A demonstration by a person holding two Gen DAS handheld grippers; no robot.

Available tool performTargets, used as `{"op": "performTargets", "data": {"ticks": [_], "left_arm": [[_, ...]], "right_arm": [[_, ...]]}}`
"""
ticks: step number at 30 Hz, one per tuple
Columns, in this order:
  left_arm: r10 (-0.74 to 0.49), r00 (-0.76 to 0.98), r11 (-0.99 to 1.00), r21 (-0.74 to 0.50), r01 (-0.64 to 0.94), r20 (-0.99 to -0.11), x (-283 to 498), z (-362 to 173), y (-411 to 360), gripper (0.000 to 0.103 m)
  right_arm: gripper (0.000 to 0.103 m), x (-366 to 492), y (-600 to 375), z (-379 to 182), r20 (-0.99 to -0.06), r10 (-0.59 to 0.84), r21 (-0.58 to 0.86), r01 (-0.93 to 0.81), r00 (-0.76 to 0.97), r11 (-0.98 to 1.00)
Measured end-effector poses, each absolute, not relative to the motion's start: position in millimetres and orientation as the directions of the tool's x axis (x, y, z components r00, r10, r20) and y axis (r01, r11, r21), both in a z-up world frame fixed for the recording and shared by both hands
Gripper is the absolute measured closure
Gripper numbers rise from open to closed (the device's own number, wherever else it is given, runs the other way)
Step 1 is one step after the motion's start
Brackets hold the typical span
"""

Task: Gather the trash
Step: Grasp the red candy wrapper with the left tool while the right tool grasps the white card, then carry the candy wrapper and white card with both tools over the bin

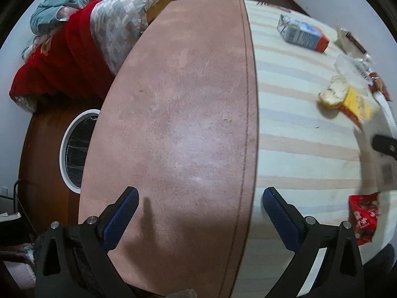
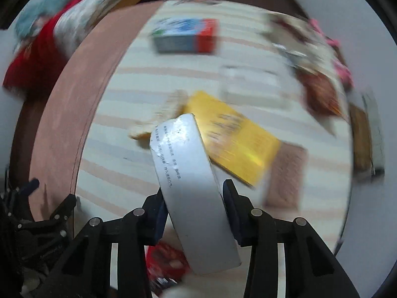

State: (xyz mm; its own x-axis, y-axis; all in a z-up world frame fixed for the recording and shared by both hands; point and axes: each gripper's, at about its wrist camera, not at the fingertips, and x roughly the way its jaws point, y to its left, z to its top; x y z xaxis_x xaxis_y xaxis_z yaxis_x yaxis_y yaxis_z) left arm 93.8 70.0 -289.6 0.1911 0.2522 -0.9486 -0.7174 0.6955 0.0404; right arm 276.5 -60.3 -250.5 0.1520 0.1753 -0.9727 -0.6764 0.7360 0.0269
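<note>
My right gripper [image 2: 193, 198] is shut on a white carton [image 2: 186, 173] and holds it above the striped mat [image 2: 119, 149]; the carton's edge shows in the left wrist view [image 1: 385, 109]. Trash lies on the mat: a yellow box [image 2: 235, 139] [image 1: 357, 101], a bread piece [image 2: 161, 114] [image 1: 332, 92], a blue and orange carton [image 2: 186, 37] [image 1: 304, 34], a red wrapper [image 1: 363, 218] [image 2: 166, 258], clear plastic [image 2: 250, 84] [image 1: 352, 62]. My left gripper [image 1: 199, 198] is open and empty over the pink mat [image 1: 178, 99].
A white-rimmed bin [image 1: 74, 149] stands on the wooden floor left of the pink mat. A bed with red and checked bedding [image 1: 82, 32] is at the upper left. More wrappers and a brown packet [image 2: 320, 92] lie at the right.
</note>
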Motion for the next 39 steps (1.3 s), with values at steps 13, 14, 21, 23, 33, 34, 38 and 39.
{"op": "performTargets", "data": {"ticks": [13,14,21,23,33,34,38,39], "left_arm": [[-0.049,0.387,0.872,-0.228,-0.433,-0.921,146,-258,-48,0.002],[-0.05,0.379,0.88,-0.22,-0.42,-0.924,153,-261,-53,0.002],[0.006,0.352,0.908,-0.143,-0.394,-0.936,178,-284,-70,0.05],[0.03,0.35,0.906,-0.123,-0.405,-0.936,179,-287,-67,0.062],[0.142,0.431,0.9,-0.065,-0.431,-0.891,160,-249,-54,0.067],[0.155,0.445,0.898,-0.062,-0.435,-0.882,155,-241,-50,0.067],[0.21,0.498,0.885,-0.053,-0.462,-0.842,139,-207,-32,0.067],[0.224,0.512,0.879,-0.055,-0.473,-0.829,134,-197,-25,0.067]], "right_arm": [[0.06,262,-215,-278,-0.979,0.161,0.098,-0.406,0.124,0.909],[0.06,261,-220,-279,-0.979,0.163,0.101,-0.397,0.125,0.912],[0.06,257,-237,-280,-0.977,0.166,0.104,-0.39,0.13,0.915],[0.06,256,-235,-280,-0.976,0.168,0.101,-0.394,0.139,0.913],[0.06,243,-212,-261,-0.961,0.219,0.128,-0.43,0.17,0.894],[0.06,241,-209,-257,-0.958,0.23,0.136,-0.436,0.171,0.89],[0.06,228,-187,-231,-0.941,0.284,0.168,-0.479,0.182,0.862],[0.06,225,-180,-224,-0.936,0.301,0.178,-0.492,0.184,0.852]]}}
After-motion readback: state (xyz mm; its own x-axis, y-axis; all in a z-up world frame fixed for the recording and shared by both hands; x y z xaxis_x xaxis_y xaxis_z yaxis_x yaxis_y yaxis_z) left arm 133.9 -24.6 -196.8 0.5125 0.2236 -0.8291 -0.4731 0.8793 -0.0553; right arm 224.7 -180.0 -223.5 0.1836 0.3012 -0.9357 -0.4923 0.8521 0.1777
